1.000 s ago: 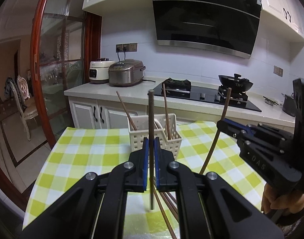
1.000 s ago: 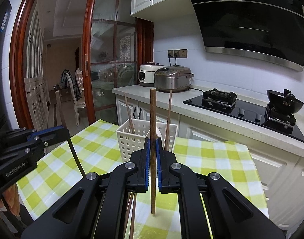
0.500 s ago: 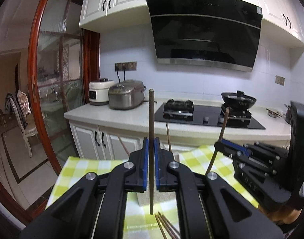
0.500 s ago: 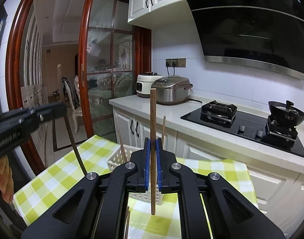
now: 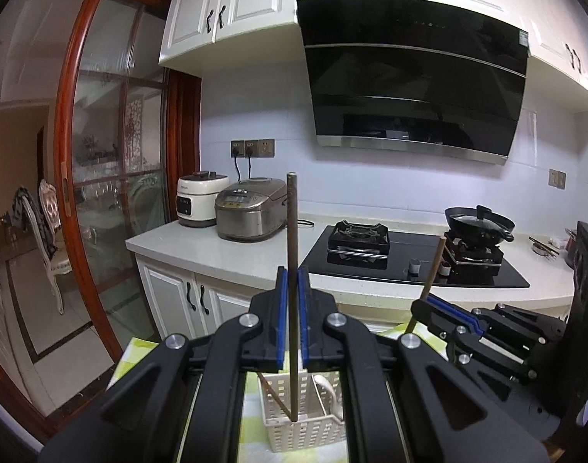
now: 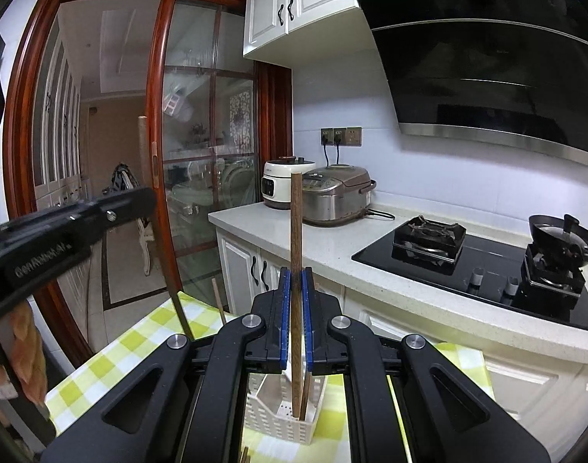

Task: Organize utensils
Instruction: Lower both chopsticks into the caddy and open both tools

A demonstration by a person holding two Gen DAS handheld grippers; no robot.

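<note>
Both grippers have risen since a second ago: the table has dropped to the bottom of both views and the white basket now sits low between the jaws instead of ahead at mid-frame. Left gripper is clamped tight on a dark chopstick, held upright, its lower tip hanging just above or inside the white slotted basket; cannot tell if it touches. Right gripper is likewise closed on a brown wooden chopstick, upright, lower end over the same basket. Another chopstick already leans inside the basket, plus a white handle. In the left view one stick leans in the basket's left part. Basket stands on the yellow-green checked tablecloth. From the left view the right gripper shows off to the right with its stick tilted. Behind: counter with two rice cookers, a black hob and a wok. A person's hand shows at left edge in the right view.
</note>
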